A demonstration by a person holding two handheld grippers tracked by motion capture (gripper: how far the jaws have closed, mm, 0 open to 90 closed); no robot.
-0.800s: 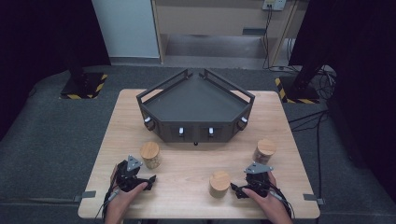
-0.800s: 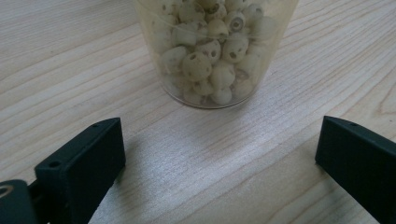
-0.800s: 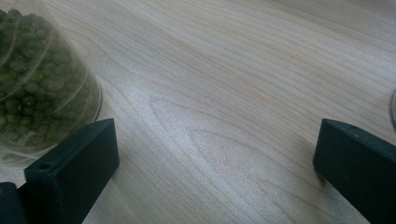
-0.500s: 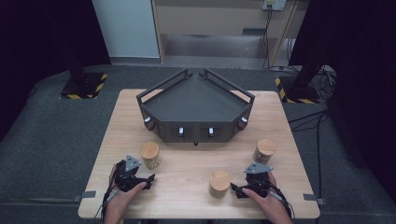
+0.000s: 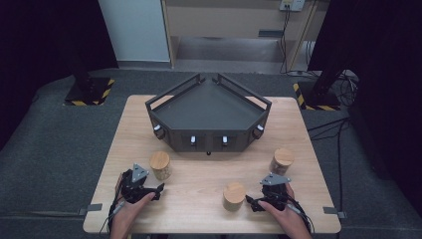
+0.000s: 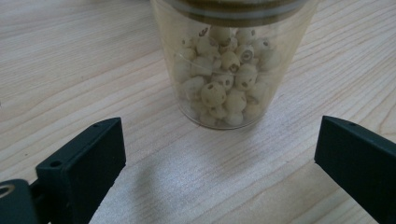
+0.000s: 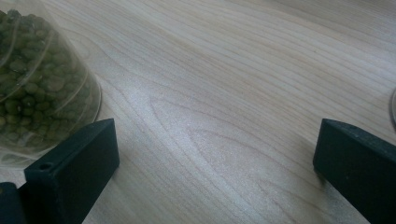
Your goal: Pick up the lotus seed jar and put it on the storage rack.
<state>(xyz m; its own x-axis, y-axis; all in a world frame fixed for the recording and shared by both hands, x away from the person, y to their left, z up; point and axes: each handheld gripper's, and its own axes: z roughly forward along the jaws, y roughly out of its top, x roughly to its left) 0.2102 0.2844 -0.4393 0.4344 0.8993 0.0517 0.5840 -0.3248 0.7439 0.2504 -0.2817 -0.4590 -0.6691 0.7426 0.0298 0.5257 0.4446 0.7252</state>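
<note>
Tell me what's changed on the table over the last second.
Nothing visibly changed. The left gripper and right gripper rest open at the near edge, holding nothing, and the three jars and the tray sit where they were.

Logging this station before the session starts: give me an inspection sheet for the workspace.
Surface: light wooden table, bare between items.
Job's things: three wood-lidded clear jars: left jar of pale beads, middle jar of green beans, right jar; dark angular tray at the far side.
Clutter: nothing seen.
Grippers: left gripper open, facing the bead jar; right gripper open, beside the middle jar, holding nothing.
Cables: one trails from each gripper; more on the floor at right.
Surroundings: grey floor, dark curtains, hazard-striped stand bases.
</note>
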